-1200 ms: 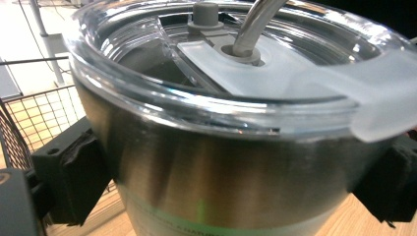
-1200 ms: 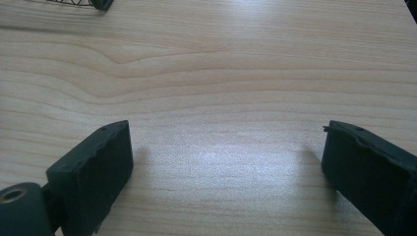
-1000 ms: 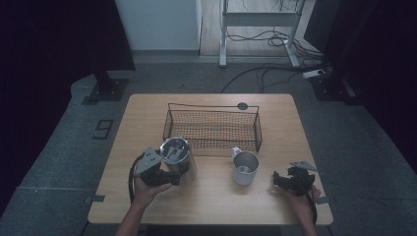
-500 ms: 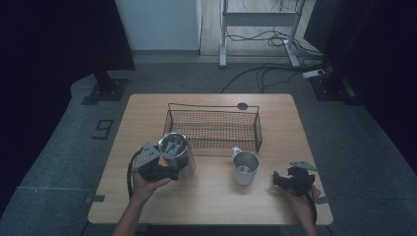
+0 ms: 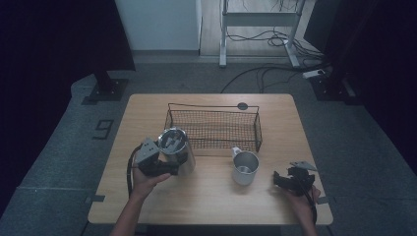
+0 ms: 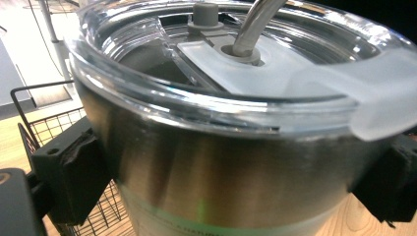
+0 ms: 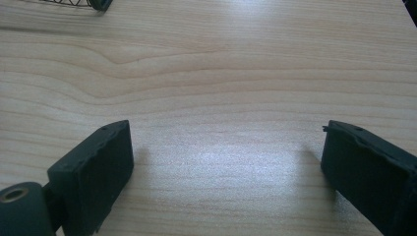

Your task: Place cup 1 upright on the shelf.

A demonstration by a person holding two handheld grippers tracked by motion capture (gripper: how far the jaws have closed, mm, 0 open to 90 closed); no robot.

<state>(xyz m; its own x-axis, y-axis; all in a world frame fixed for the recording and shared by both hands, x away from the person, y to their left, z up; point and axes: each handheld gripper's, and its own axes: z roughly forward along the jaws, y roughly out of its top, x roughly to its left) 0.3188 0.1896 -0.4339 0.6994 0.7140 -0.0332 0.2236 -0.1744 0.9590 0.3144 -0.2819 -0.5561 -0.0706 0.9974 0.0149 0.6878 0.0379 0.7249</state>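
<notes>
High view – tumbler: the steel tumbler [image 5: 176, 150] stands at the worktop's [image 5: 211, 201] left front, just before the wire basket's [image 5: 214, 129] left front corner. Its long axis leans a little off upright, lidded mouth up and towards the camera.
High view – left hand: the left gripper [image 5: 164, 168] meets the tumbler's side from the left; the forearm comes up from the bottom edge, the hand [image 5: 147, 179] wrapped round the gripper's body.
High view – right hand: the right gripper [image 5: 281, 180] lies low at the right front of the worktop, pointing left towards the metal mug [image 5: 244, 167], well apart from it.
Left gripper view – grip: the jaws are clamped on the tumbler's [image 6: 231, 172] steel wall, one pad on each side, below the clear lid [image 6: 236, 64]. A straw [image 6: 253, 24] rises through the lid.
Right gripper view – jaws: the right gripper's [image 7: 228, 162] jaws stand apart over bare wood, nothing between them.
</notes>
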